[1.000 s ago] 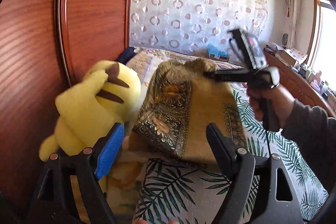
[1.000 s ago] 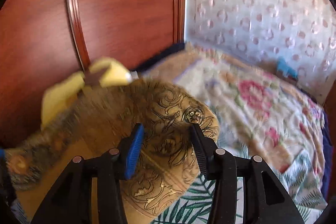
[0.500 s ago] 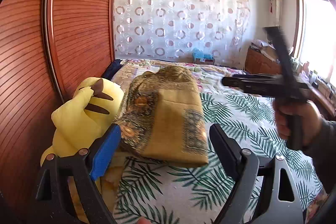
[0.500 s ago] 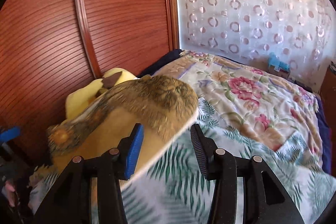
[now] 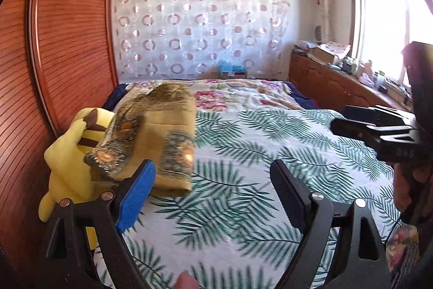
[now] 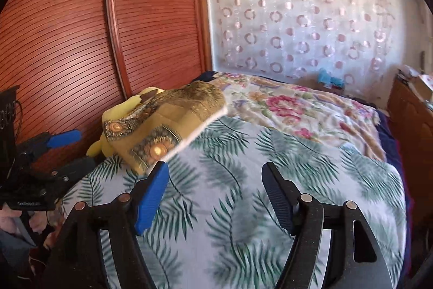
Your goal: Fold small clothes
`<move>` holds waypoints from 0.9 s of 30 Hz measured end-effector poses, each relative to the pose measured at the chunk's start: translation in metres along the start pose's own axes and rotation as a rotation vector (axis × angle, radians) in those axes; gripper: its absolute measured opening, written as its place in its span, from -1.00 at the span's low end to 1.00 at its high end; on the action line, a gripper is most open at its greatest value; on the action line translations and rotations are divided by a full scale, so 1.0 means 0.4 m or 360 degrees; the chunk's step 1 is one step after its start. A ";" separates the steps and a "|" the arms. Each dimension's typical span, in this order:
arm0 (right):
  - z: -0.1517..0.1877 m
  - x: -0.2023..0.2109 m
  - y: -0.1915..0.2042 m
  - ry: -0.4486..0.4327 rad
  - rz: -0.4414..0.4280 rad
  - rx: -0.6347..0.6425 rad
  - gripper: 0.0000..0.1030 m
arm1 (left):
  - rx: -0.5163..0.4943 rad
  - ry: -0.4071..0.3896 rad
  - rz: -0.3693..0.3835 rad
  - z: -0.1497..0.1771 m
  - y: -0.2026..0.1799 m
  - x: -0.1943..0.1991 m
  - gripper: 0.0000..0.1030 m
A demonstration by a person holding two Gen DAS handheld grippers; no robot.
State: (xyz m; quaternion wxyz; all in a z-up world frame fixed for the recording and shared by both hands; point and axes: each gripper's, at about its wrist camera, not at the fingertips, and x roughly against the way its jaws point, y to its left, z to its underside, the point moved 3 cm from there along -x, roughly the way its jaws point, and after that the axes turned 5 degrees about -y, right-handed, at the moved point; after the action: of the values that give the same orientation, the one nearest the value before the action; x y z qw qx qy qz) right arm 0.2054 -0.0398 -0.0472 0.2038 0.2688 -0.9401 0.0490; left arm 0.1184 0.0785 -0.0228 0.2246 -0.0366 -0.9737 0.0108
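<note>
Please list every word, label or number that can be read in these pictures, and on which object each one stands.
None reads clearly.
Pale letters on the black plastic right gripper (jaws have just been opening, nothing between them): too blurred.
Small pale print on the black plastic left gripper: too small.
Pale marks on the black device above it: blurred, cut off.

Two black grippers are seen. On the left gripper [image 5: 211, 194] and the right gripper [image 6: 213, 197], one blue pad, one black ribbed pad and round silver screws are seen.
</note>
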 end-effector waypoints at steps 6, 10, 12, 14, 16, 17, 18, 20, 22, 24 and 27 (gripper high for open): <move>0.044 0.191 -0.004 -0.0068 0.0167 -0.0055 0.42 | -0.0016 -0.0025 0.0074 -0.023 -0.087 0.045 0.68; 0.041 0.310 0.007 -0.0154 0.0262 -0.0068 0.42 | -0.0054 -0.0054 0.0090 -0.047 -0.131 0.078 0.68; 0.041 0.362 0.018 -0.0201 0.0286 -0.0075 0.42 | -0.0069 -0.0082 0.0095 -0.063 -0.150 0.095 0.68; 0.034 0.405 0.024 -0.0241 0.0313 -0.0092 0.42 | -0.0073 -0.0109 0.0096 -0.074 -0.164 0.112 0.68; 0.045 0.445 0.028 -0.0275 0.0328 -0.0107 0.42 | -0.0067 -0.0131 0.0078 -0.085 -0.175 0.132 0.68; 0.049 0.466 0.029 -0.0292 0.0337 -0.0113 0.42 | -0.0062 -0.0139 0.0076 -0.089 -0.180 0.140 0.68; 0.054 0.482 0.027 -0.0306 0.0347 -0.0119 0.42 | -0.0057 -0.0144 0.0075 -0.090 -0.180 0.143 0.68; 0.060 0.503 0.026 -0.0330 0.0347 -0.0151 0.42 | -0.0048 -0.0153 0.0074 -0.092 -0.181 0.149 0.68; 0.065 0.522 0.030 -0.0347 0.0368 -0.0146 0.42 | -0.0038 -0.0162 0.0072 -0.093 -0.180 0.153 0.68; 0.068 0.528 0.036 -0.0355 0.0383 -0.0145 0.42 | -0.0032 -0.0171 0.0073 -0.091 -0.178 0.159 0.68; 0.080 0.527 0.041 -0.0342 0.0392 -0.0153 0.42 | -0.0041 -0.0182 0.0069 -0.091 -0.180 0.165 0.68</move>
State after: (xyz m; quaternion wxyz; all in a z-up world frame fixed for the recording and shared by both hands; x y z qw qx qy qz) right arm 0.0226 -0.1345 0.0102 0.1071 0.1453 -0.9836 -0.0006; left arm 0.0705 0.0121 0.0412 0.1678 -0.0600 -0.9840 0.0053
